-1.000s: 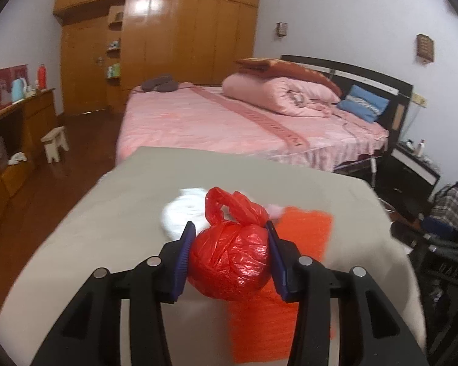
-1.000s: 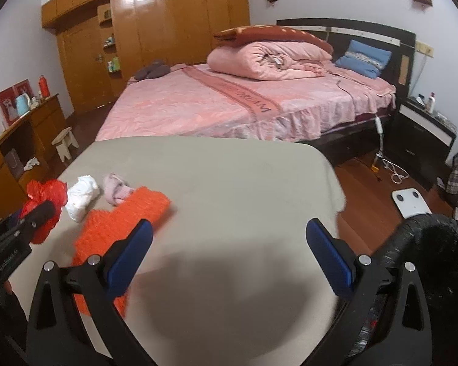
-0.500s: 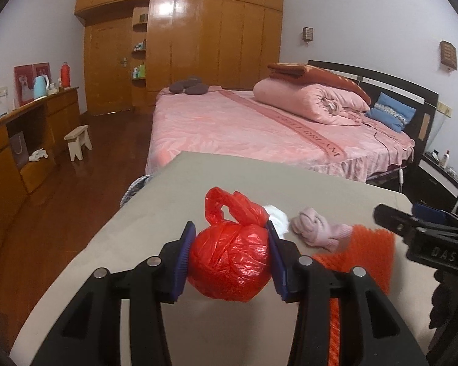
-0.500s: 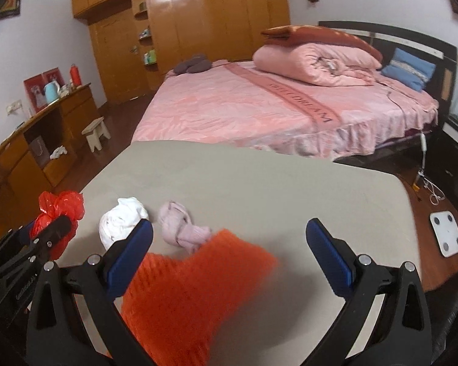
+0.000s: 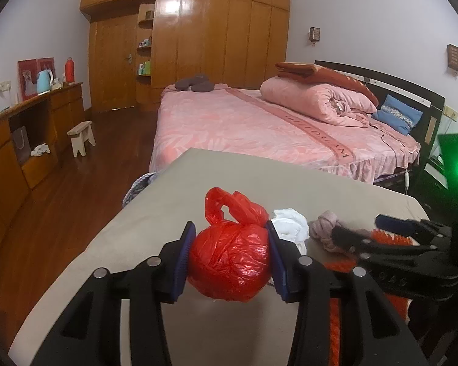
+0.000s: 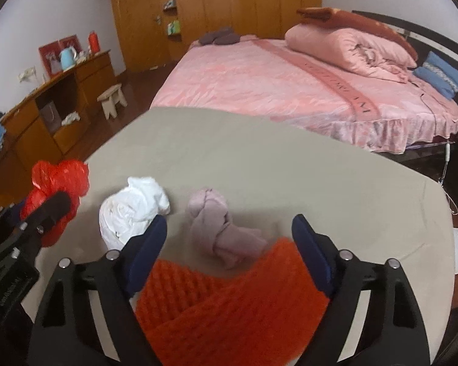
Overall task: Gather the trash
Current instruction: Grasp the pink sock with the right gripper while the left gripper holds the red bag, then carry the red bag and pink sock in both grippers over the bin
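Observation:
My left gripper (image 5: 230,257) is shut on a knotted red plastic bag (image 5: 229,265), held over the left part of the beige table (image 5: 174,201). The bag also shows at the left of the right wrist view (image 6: 56,195). My right gripper (image 6: 229,244) is open and empty, low over an orange knitted cloth (image 6: 226,305). A crumpled white wad (image 6: 132,210) lies just left of its left finger. A twisted pale pink cloth (image 6: 219,228) lies between the fingers, just ahead. In the left wrist view the right gripper (image 5: 394,238) reaches in from the right.
A pink bed (image 5: 259,125) with a rolled quilt (image 5: 314,100) stands beyond the table. A wooden sideboard (image 5: 18,140) and a small stool (image 5: 82,137) stand at the left on the wooden floor. Wardrobes (image 5: 213,45) line the back wall.
Both grippers have swung left. The right gripper has come down over the orange cloth, near the pink cloth and white wad. The left gripper still holds the red bag.

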Tool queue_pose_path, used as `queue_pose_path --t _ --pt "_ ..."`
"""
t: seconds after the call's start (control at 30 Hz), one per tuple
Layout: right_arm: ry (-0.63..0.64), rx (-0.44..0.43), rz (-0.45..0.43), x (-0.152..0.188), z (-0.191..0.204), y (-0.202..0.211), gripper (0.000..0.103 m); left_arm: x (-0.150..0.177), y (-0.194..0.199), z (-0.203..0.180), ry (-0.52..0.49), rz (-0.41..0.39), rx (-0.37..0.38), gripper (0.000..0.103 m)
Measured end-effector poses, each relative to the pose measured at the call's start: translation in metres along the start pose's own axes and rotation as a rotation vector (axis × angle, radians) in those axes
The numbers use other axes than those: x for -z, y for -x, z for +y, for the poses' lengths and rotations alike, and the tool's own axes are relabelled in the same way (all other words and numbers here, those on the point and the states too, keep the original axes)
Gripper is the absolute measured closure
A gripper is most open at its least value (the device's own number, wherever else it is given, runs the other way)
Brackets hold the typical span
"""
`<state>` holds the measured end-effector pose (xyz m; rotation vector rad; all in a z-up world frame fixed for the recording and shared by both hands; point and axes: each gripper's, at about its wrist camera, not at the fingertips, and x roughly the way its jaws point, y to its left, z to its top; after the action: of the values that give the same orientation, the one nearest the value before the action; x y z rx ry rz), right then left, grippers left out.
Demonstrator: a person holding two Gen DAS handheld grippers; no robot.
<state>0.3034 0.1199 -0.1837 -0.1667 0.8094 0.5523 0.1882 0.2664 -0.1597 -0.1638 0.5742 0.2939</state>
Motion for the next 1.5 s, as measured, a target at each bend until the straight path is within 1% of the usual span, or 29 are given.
queue_pose_path --t 0.03,0.07,0.1,0.13,0.2,0.3,0.37,0.57,0.8,1.03,1.5 --pt "0.009 -0.011 0.023 0.001 0.002 -0.004 0.036 0.0 0.0 0.0 0.0 0.001 0.0 0.058" --pt "0.011 -0.028 0.043 0.002 0.002 -0.008 0.047 0.0 0.0 0.001 0.001 0.002 0.0 0.058" --pt "0.012 -0.041 0.057 0.004 0.002 -0.01 0.055 0.0 0.0 0.001 0.001 0.003 0.0 0.058" --pt "0.012 -0.047 0.064 0.005 0.002 -0.011 0.057 0.0 0.0 0.001 0.003 0.004 0.001 0.058" --pt "0.022 -0.065 0.052 0.006 0.003 -0.009 0.069 0.0 0.001 0.002 0.006 0.005 0.001 0.058" --pt "0.029 -0.078 0.024 0.001 0.003 0.0 0.075 -0.002 0.004 0.001 0.007 0.002 0.0 0.058" --pt "0.007 -0.101 -0.012 -0.004 -0.001 0.01 0.076 -0.005 0.008 0.0 0.004 -0.009 0.003 0.058" --pt "-0.03 -0.133 -0.087 -0.019 -0.014 0.037 0.077 -0.013 0.023 -0.009 -0.008 -0.041 0.02 0.058" --pt "-0.054 -0.146 -0.142 -0.024 -0.028 0.076 0.077 -0.024 0.043 -0.026 -0.019 -0.066 0.045 0.058" --pt "-0.084 -0.125 -0.169 -0.009 -0.04 0.118 0.077 -0.026 0.07 -0.054 -0.043 -0.08 0.081 0.058" --pt "-0.148 -0.045 -0.222 0.042 -0.077 0.212 0.077 -0.016 0.13 -0.1 -0.088 -0.098 0.172 0.058"
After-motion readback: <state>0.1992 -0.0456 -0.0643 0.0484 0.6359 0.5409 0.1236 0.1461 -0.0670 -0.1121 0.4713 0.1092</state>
